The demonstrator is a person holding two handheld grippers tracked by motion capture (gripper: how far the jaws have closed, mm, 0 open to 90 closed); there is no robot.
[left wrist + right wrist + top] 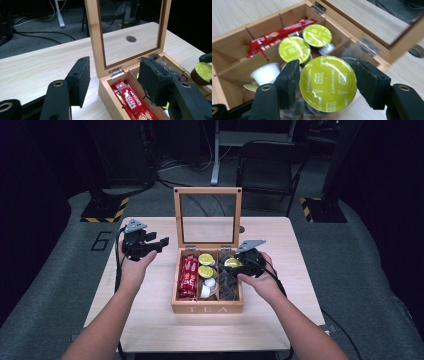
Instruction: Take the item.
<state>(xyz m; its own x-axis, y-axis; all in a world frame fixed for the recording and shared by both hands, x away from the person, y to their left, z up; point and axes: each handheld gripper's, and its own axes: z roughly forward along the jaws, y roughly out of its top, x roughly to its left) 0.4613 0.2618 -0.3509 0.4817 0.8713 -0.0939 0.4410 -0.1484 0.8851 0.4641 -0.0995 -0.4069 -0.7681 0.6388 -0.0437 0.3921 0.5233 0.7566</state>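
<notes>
A wooden tea box (207, 308) stands mid-table with its glass lid (207, 217) upright. My right gripper (235, 265) hovers over the box's right side, shut on a green-lidded cappuccino capsule (328, 87) gripped at its rim between both pads (290, 75). The same capsule (203, 72) appears at the right edge of the left gripper view. My left gripper (160, 242) hangs just left of the box near the lid hinge, open, with nothing between its jaws (116, 75). Red sachets (188, 276) fill the left compartment, and two green capsules (294, 49) lie in the middle one.
White cups (265, 73) lie below the green capsules in the middle compartment. Dark packets (227, 287) fill the right compartment. The table (150, 320) has a cable hole (131, 39) behind the lid. A black chair (267, 167) stands beyond the far edge.
</notes>
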